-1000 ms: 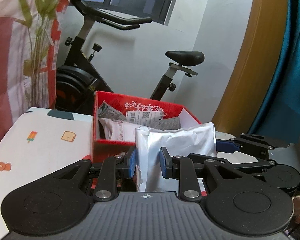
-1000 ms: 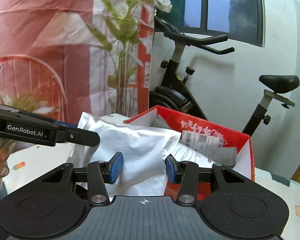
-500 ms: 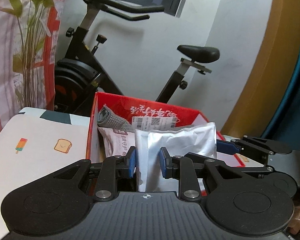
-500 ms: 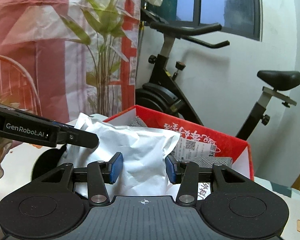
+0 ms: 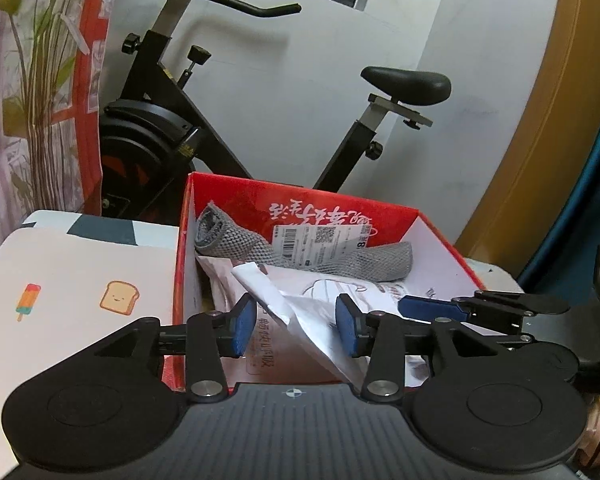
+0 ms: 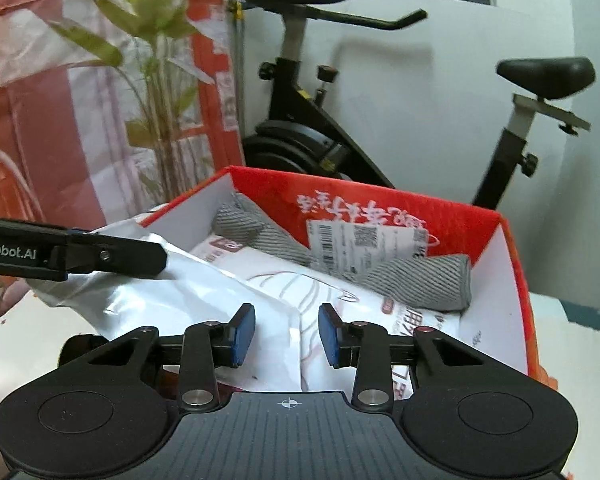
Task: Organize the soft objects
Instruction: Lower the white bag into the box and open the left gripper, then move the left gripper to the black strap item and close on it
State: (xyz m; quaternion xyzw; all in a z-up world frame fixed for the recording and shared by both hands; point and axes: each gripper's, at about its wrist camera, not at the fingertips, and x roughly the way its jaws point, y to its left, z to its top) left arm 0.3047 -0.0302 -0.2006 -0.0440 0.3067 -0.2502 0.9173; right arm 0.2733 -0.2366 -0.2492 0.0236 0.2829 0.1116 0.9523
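White pouch (image 5: 312,320) is seen lying crumpled in the red box (image 5: 380,216), between the spread jaws of the left gripper (image 5: 296,330) — nothing is clamped. In the right view, the same pouch (image 6: 204,300) is spread ahead of the right gripper (image 6: 287,336), whose jaws are also parted. Gray knit cloth (image 6: 412,276) is laid beyond the jaws.
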